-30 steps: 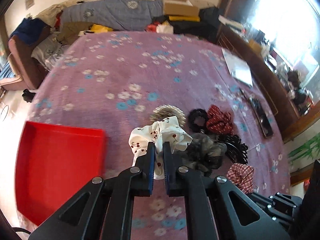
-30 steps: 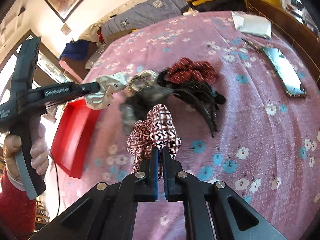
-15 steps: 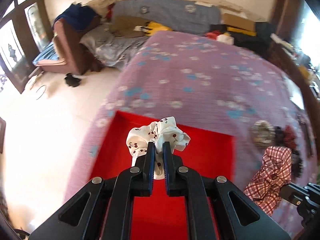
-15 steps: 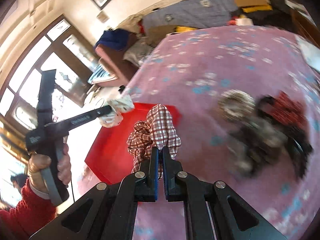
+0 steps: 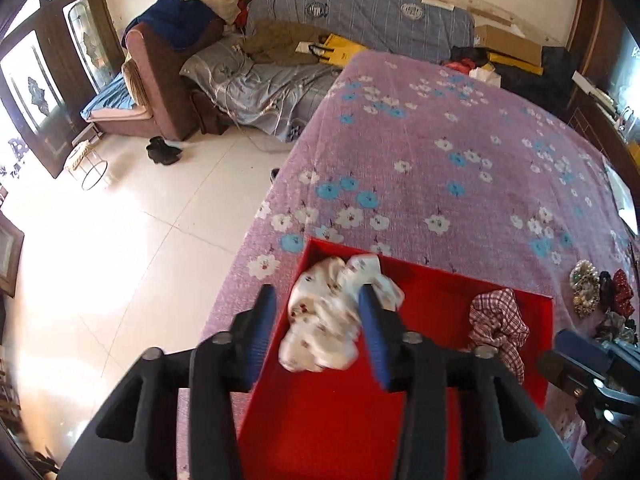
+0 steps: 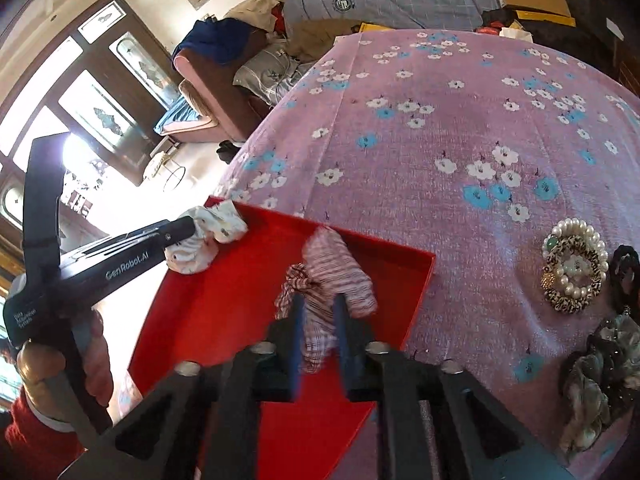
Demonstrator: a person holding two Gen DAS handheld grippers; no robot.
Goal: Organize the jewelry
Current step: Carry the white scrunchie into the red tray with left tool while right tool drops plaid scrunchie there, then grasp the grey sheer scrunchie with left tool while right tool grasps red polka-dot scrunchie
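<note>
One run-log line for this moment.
left gripper: jaws opening, white scrunchie between | right gripper: jaws opening, plaid scrunchie between | both over red tray

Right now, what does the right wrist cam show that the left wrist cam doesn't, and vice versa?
Only the right wrist view: the person's hand and red sleeve gripping the left tool's handle, and the pearl bracelet shown clearly.

Only the left wrist view: the white floor with a wire stool.

Both: the red tray, the white cherry-print scrunchie between the left tongs, the plaid scrunchie between the right tongs. Both tongs have just been opening over the tray, pads apparently clear of the fabric.
</note>
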